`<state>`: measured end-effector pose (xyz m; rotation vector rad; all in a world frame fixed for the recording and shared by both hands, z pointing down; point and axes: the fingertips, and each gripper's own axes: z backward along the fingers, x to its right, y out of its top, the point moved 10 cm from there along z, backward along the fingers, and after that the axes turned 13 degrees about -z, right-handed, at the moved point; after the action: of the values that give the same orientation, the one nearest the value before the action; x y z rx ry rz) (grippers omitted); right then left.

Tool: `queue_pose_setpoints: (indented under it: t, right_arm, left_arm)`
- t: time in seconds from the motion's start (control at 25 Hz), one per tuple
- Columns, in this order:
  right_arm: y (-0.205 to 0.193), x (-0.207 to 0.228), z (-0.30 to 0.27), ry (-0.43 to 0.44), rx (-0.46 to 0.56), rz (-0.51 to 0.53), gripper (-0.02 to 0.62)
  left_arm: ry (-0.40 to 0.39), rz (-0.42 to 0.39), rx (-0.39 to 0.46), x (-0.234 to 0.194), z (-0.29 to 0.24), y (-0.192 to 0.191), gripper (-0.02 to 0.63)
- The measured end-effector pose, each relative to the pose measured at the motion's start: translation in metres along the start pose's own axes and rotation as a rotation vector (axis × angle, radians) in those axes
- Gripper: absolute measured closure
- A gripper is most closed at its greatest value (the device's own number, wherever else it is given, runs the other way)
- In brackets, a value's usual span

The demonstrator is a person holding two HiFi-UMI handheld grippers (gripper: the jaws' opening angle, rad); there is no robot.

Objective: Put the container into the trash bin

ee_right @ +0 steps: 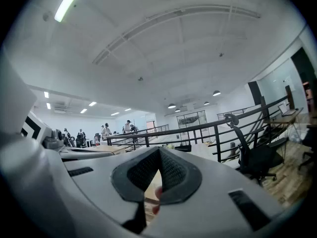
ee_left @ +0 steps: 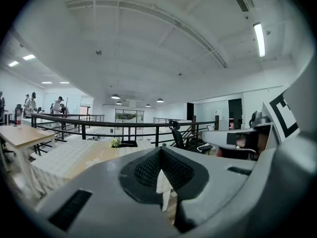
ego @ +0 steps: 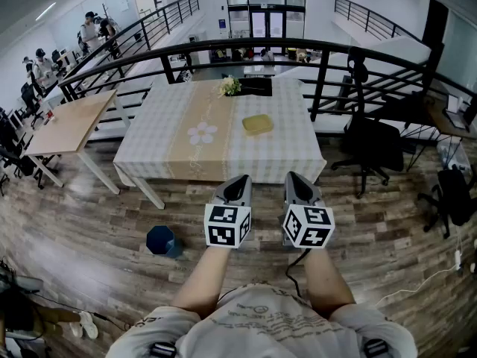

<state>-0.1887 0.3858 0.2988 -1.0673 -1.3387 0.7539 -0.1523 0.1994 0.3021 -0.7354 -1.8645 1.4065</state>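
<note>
Yellow flat container [ego: 257, 124] w/ rounded corners, 1 only, lies on the checked-cloth table [ego: 291, 155], right of centre, long side running approx. left-right. 1 dark blue trash bin [ego: 161, 240] stands on the wood floor [ego: 89, 222], front-left of the table. 2 tools, left gripper [ego: 242, 178] & right gripper [ego: 292, 177], are level, side by side, both w/ jaws closed on nothing.

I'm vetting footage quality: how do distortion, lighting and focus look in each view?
Head view: fisheye bows the railing, light even, sharp. Left gripper view: black round vignette, lamp glaring, near jaws soft. Right gripper view: same vignette, lamp glaring.
</note>
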Motion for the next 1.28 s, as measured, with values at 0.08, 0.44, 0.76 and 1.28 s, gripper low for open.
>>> queue_pose_setpoints:
  t: [0.08, 0.44, 0.76, 1.28]
  right_arm:
    - [0.002, 0.006, 0.001, 0.014, 0.007, -0.007, 0.603]
    - [0.010, 0.026, 0.004, 0.058, 0.000, 0.007, 0.603]
    - [0.010, 0.041, 0.004, 0.079, -0.032, 0.010, 0.603]
    - [0.011, 0.058, -0.039, 0.092, -0.044, 0.023, 0.603]
  left_arm:
    - [0.003, 0.001, 0.006, 0.004, -0.003, 0.002, 0.603]
    - [0.043, 0.014, 0.013, 0.025, -0.012, 0.007, 0.603]
    - [0.068, 0.027, 0.001, 0.038, -0.020, 0.005, 0.603]
    - [0.061, 0.031, 0.000, 0.020, -0.067, -0.002, 0.603]
